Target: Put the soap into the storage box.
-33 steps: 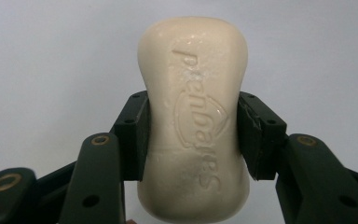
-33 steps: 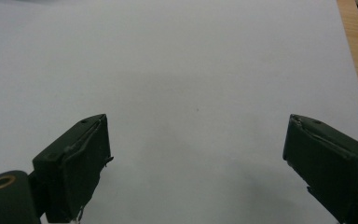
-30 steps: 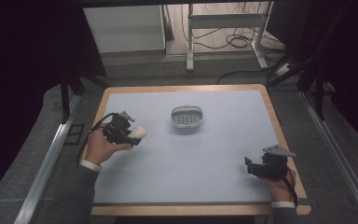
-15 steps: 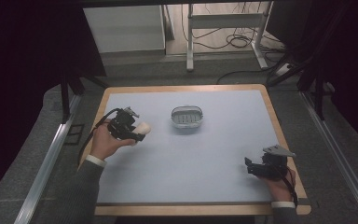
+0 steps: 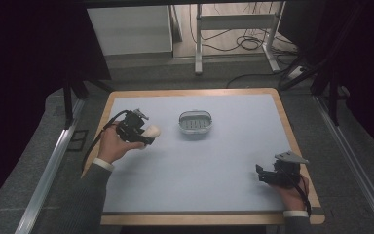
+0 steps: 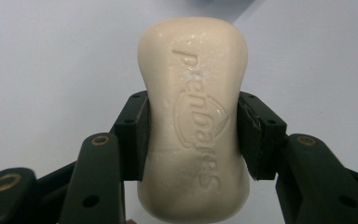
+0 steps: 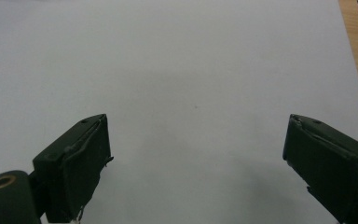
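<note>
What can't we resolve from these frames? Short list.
- Soap bar, left gripper view: near end cut off by the bottom edge; sides under the pads hidden.
- Soap dish, high view: too small to read its inside; in the left gripper view, cut off by the top edge.
- Right gripper, its own view: jaw bases run off frame.
- Left gripper, high view: the hand covers its body.
</note>
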A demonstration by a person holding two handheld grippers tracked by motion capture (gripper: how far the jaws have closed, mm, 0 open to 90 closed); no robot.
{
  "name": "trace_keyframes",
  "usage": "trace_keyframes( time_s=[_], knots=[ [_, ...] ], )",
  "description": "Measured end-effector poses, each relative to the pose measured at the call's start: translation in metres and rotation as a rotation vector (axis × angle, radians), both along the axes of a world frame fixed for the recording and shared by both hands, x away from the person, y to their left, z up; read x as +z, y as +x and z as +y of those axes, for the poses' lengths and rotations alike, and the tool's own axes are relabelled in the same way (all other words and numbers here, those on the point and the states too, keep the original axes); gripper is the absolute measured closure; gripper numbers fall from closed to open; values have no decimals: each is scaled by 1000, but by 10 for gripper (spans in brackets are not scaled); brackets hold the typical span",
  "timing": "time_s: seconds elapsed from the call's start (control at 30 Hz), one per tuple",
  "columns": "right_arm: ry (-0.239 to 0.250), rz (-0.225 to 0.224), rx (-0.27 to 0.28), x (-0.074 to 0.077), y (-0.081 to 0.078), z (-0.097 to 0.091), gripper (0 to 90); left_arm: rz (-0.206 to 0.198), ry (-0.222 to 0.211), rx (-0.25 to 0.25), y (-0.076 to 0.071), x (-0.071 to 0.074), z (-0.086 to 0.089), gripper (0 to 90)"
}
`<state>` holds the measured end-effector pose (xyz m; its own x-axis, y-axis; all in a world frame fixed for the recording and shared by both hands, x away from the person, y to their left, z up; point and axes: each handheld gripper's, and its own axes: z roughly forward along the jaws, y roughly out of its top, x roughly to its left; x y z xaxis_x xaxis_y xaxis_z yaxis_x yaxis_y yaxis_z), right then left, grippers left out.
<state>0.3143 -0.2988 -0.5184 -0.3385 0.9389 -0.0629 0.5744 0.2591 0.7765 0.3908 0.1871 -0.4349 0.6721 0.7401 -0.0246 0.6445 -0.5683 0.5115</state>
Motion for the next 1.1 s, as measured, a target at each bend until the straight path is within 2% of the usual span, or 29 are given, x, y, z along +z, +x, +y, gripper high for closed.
trace_keyframes(
  time_s=[0.2, 0.27, 0.93, 1.0, 1.03, 1.1],
  knots=[
    [-1, -2, -1, 0, 0, 0, 71, -6, -9, -10, 4, 4, -6, 497],
    [-2, -1, -2, -1, 0, 0, 71, -8, 1, -16, 5, 5, -10, 497],
    [-4, -2, -9, -1, 0, -1, 73, -14, 4, -49, 22, 12, -33, 497],
    [-1, 0, -7, -1, 0, -1, 73, -14, 1, -49, 22, 12, -34, 497],
    [-1, -1, -7, -1, 0, 0, 73, -14, -18, -50, 23, 13, -37, 497],
    [0, 0, -9, -1, 0, -1, 73, -4, -29, -63, 25, 14, -37, 497]
  ],
)
